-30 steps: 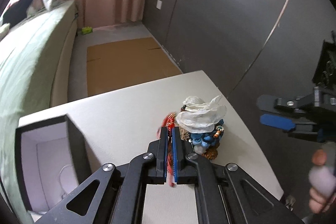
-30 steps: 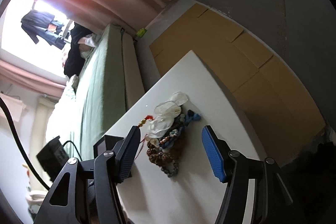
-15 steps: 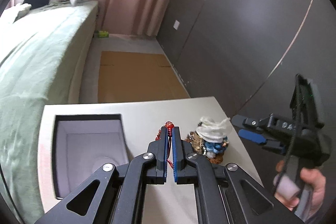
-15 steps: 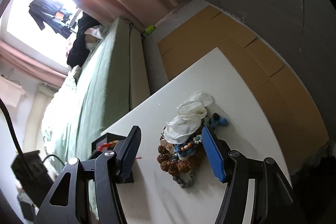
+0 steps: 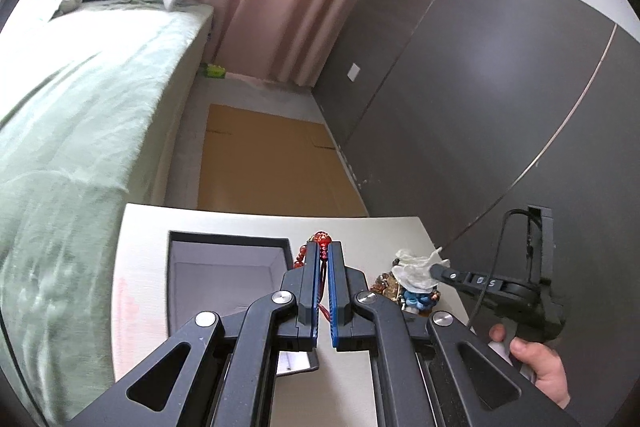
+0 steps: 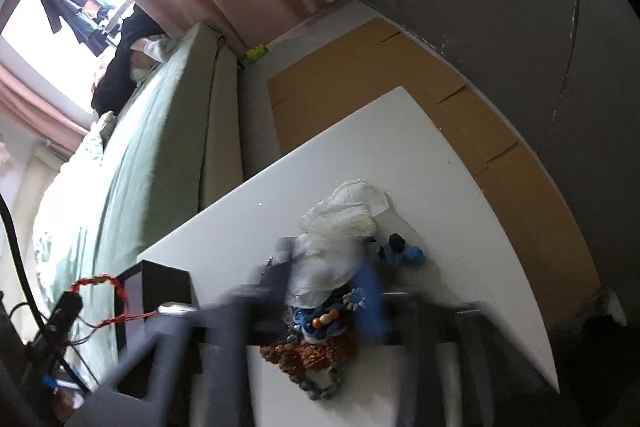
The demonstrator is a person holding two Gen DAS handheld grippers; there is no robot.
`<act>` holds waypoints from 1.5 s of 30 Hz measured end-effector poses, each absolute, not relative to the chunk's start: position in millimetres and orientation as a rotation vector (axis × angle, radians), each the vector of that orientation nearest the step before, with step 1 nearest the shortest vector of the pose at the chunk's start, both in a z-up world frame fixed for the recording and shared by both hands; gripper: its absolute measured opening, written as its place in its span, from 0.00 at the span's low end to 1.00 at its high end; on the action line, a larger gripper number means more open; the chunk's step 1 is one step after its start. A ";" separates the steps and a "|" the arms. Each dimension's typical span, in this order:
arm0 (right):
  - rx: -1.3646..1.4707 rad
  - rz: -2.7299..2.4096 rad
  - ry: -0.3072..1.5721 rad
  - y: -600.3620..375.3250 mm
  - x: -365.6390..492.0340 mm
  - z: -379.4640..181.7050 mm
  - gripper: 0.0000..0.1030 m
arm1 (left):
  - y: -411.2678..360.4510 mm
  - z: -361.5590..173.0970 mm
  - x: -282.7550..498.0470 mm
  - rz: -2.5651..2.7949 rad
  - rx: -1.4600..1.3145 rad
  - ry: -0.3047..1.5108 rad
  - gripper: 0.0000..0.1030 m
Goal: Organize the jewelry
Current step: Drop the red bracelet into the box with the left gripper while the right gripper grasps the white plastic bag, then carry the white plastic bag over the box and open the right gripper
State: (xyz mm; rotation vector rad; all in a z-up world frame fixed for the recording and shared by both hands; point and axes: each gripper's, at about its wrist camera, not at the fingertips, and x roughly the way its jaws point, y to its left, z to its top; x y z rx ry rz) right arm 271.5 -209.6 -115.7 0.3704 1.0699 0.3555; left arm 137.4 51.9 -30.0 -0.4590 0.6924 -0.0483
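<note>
A: Where's the red bracelet?

B: Pinched in my left gripper, beside the open box at frame centre. Right gripper (blurry) just clamped the white pouch. Next: drop bracelet in.

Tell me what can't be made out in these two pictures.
- Right wrist view: the right gripper is smeared by motion blur, so what it pinches in the jewelry pile is unclear.
- Same view: a white plastic bag covers part of the pile.
- Left wrist view: the left gripper hides most of the red bead string and the open box's near corner.
</note>
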 end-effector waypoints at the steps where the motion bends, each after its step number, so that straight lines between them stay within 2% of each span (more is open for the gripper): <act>1: 0.376 0.351 1.059 -211.4 270.2 -113.4 0.03 | 54.8 -28.1 135.2 -0.045 -0.459 0.687 0.03; 12: 0.452 0.484 0.881 -206.9 235.6 -55.4 0.03 | 78.9 -24.7 121.4 -0.020 -0.470 0.675 0.03; 19: 0.490 0.583 0.834 -181.3 213.9 -36.2 0.03 | 93.2 -28.0 117.9 -0.023 -0.520 0.689 0.05; 20: 0.494 0.600 0.827 -176.9 210.6 -33.5 0.03 | 96.8 -29.0 119.3 -0.015 -0.531 0.706 0.06; 21: 0.497 0.618 0.821 -172.2 207.4 -30.9 0.03 | 100.1 -30.0 120.2 -0.014 -0.545 0.719 0.13; 22: 0.498 0.629 0.818 -169.8 205.6 -30.3 0.03 | 105.2 -31.2 120.0 -0.013 -0.563 0.726 0.26; 23: 0.497 0.648 0.814 -164.8 202.7 -28.4 0.03 | 111.1 -31.7 117.6 -0.003 -0.583 0.719 0.35; 24: 0.496 0.664 0.812 -161.2 200.7 -27.8 0.03 | 114.0 -30.9 114.6 0.010 -0.591 0.705 0.52; 25: 0.495 0.684 0.810 -156.2 198.0 -27.0 0.03 | 118.0 -29.0 111.1 0.026 -0.594 0.686 0.62; 37: 0.443 0.883 0.813 -88.6 176.7 -22.3 0.03 | 149.9 -19.6 95.5 0.094 -0.642 0.628 0.65; 42: 0.385 0.909 0.891 -61.6 176.1 -35.4 0.03 | 158.2 -17.4 90.0 0.133 -0.642 0.600 0.65; 43: 0.372 0.905 0.917 -59.4 178.9 -38.7 0.05 | 159.0 -17.7 90.1 0.133 -0.647 0.600 0.65; 44: 0.349 0.895 0.971 -54.8 182.0 -45.1 0.15 | 159.0 -18.0 90.4 0.130 -0.650 0.600 0.65; 45: 0.340 0.886 0.993 -54.2 183.1 -48.5 0.34 | 158.0 -17.7 91.4 0.128 -0.649 0.600 0.65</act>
